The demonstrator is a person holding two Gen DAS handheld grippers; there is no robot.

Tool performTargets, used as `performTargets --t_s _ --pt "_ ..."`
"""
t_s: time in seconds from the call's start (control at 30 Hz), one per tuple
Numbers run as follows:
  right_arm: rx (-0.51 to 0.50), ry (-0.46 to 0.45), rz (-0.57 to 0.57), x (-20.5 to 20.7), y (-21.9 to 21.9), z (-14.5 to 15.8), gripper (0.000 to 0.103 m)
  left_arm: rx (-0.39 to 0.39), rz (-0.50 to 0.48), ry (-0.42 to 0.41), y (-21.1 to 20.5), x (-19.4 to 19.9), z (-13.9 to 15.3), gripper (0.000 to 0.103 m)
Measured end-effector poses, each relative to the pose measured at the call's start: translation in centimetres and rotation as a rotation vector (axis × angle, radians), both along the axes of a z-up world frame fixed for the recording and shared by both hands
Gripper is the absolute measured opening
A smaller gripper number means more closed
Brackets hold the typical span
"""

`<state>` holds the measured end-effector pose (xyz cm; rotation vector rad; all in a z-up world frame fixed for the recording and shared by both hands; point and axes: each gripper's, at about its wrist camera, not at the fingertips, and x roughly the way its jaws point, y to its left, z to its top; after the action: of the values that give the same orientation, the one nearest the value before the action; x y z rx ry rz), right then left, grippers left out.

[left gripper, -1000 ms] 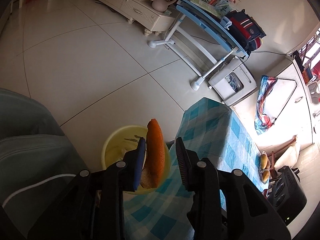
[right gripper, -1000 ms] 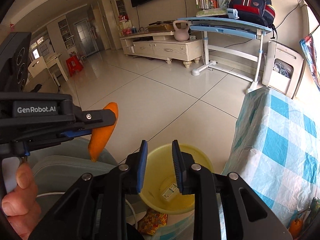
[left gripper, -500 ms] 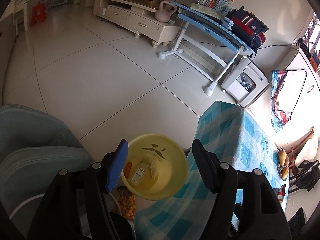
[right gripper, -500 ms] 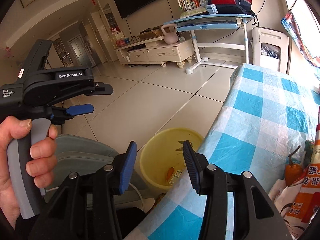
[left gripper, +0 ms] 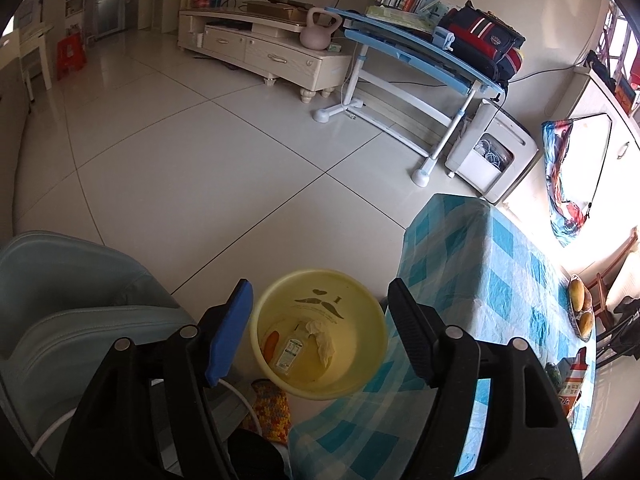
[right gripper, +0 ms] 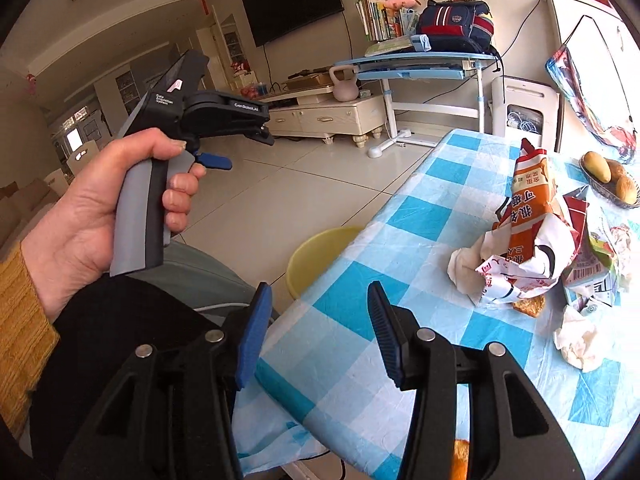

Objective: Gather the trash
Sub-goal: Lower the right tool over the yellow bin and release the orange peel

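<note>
Trash pile (right gripper: 532, 248) sits on the checked tablecloth (right gripper: 424, 216), toward the table's right side in the right wrist view: an orange-and-white wrapper (right gripper: 528, 208), crumpled tissues (right gripper: 576, 340), a small carton (right gripper: 592, 280), all touching or just beside one another. A basket of fruit (right gripper: 612, 180) stands behind them, not trash by the look of it.

Yellow bin (left gripper: 320, 332) on the floor, tucked against the table's near corner, beside a blue-grey seat (left gripper: 80, 312). Inside: an orange piece (left gripper: 271, 342), a small carton (left gripper: 290, 354), a tissue (left gripper: 322, 340).

Left gripper (left gripper: 320, 332) hangs above the bin, jaws wide apart, nothing between them; they have just been opening. Right gripper (right gripper: 316, 332) is over the table's near edge, jaws moderately apart and empty, also just opened further, aimed toward the pile but well short of it.

Judgement: 1 drop looks complete; step in hand is the right gripper's reach for the next piece. Next move calls for travelling across the cloth to the pile and closing on 1 loose item, likely a tissue or the wrapper's crumpled end.

Room: open tile floor beyond the bin; clear cloth between gripper and pile. Bin is half hidden under the table edge from the right, so carry-back must clear that edge.
</note>
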<state>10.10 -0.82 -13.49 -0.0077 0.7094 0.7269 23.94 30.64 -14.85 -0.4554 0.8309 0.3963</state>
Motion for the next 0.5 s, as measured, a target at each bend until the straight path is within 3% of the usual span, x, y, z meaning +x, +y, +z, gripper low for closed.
performTargets --t_s 0.13,0.3,0.4,0.5 --pt "-0.044 -0.015 -0.082 -2.6 -3.9 -0.8 0.049 0.011 -0.006 0.006 -0.3 0.0 0.0 0.067" --pt "-0.052 0.075 -0.199 -1.0 -7.0 -1.9 0.049 0.016 -0.01 0.006 -0.5 0.0 0.0 0.067" --pt "-0.098 0.086 -0.199 -0.8 -6.9 -2.4 0.048 0.026 -0.019 0.011 -0.7 0.0 -0.1 0.067" --pt "-0.131 0.109 -0.181 -1.2 -6.6 -3.2 0.041 0.017 -0.012 0.009 -0.6 -0.1 -0.1 0.067"
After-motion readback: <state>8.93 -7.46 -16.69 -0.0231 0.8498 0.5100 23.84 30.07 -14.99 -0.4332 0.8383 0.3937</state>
